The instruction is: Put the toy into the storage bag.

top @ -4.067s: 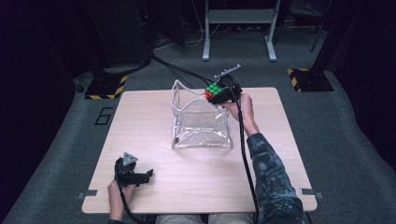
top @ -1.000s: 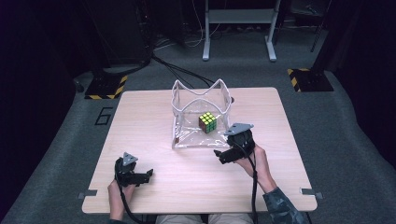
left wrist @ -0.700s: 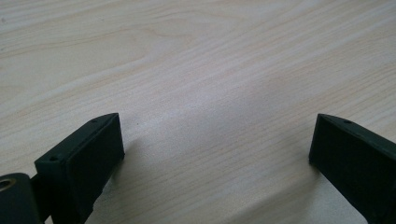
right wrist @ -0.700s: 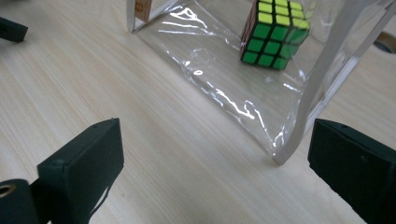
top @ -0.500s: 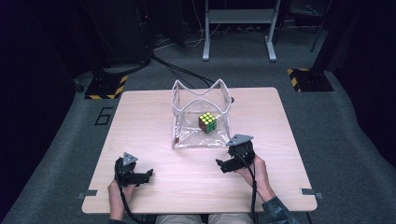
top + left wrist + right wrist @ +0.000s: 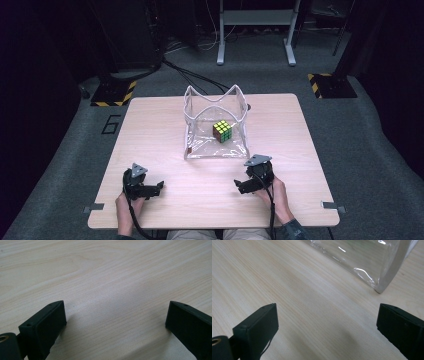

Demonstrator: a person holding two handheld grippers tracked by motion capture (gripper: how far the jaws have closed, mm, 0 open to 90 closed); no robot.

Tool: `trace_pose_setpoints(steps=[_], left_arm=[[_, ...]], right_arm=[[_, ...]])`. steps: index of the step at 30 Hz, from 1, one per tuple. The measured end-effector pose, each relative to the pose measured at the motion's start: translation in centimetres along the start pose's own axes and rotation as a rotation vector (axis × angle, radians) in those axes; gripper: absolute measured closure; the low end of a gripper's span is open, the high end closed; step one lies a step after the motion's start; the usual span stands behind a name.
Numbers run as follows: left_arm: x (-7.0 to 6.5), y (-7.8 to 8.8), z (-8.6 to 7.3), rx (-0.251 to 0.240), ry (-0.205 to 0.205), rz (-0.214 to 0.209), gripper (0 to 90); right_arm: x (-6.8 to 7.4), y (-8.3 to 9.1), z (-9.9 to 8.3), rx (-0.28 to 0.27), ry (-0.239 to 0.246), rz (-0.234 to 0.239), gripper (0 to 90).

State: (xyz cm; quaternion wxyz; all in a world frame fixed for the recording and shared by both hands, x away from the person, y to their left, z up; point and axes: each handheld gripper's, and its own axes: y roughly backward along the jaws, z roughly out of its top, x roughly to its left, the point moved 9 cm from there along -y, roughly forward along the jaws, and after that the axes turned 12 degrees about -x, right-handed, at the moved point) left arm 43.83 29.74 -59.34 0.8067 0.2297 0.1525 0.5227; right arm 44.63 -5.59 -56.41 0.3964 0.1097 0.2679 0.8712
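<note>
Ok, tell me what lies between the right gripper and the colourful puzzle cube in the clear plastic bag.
In the high view, bare wooden table, then the near wall of the clear plastic bag, separates the right gripper from the cube.

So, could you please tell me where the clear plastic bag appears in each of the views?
High view: the clear plastic bag stands at the table's centre, holding the puzzle cube.
Left gripper view: bare tabletop between the open jaws, no bag.
Right gripper view: the bag's lower edge crosses the top right.
Shared landmark: the light wood grain of the tabletop.
</note>
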Motion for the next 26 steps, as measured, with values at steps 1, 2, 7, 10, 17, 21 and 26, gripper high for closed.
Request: trace_pose_setpoints(steps=[1,2,7,10,17,21,26], left_arm=[[0.0,0.0,0.0,0.000,0.000,0.000,3.0],[0.0,0.0,0.0,0.000,0.000,0.000,3.0],[0.0,0.0,0.0,0.000,0.000,0.000,3.0],[0.0,0.0,0.0,0.000,0.000,0.000,3.0],[0.0,0.0,0.0,0.001,0.002,0.001,3.0],[0.0,0.0,0.0,0.001,-0.002,0.001,3.0],[0.0,0.0,0.0,0.000,0.001,0.009,3.0]], right_arm=[[0.0,0.0,-0.3,0.005,-0.009,-0.005,3.0],[0.0,-0.1,-0.5,0.009,-0.009,-0.008,3.0],[-0.2,-0.3,-1.7,0.015,-0.020,-0.014,3.0],[-0.2,-0.4,-2.1,0.018,-0.025,-0.019,3.0],[-0.6,-0.5,-3.0,-0.001,-0.039,-0.026,3.3],[-0.8,-0.4,-3.1,-0.019,-0.051,-0.041,2.9],[-0.8,-0.3,-3.2,-0.026,-0.054,-0.038,2.6]])
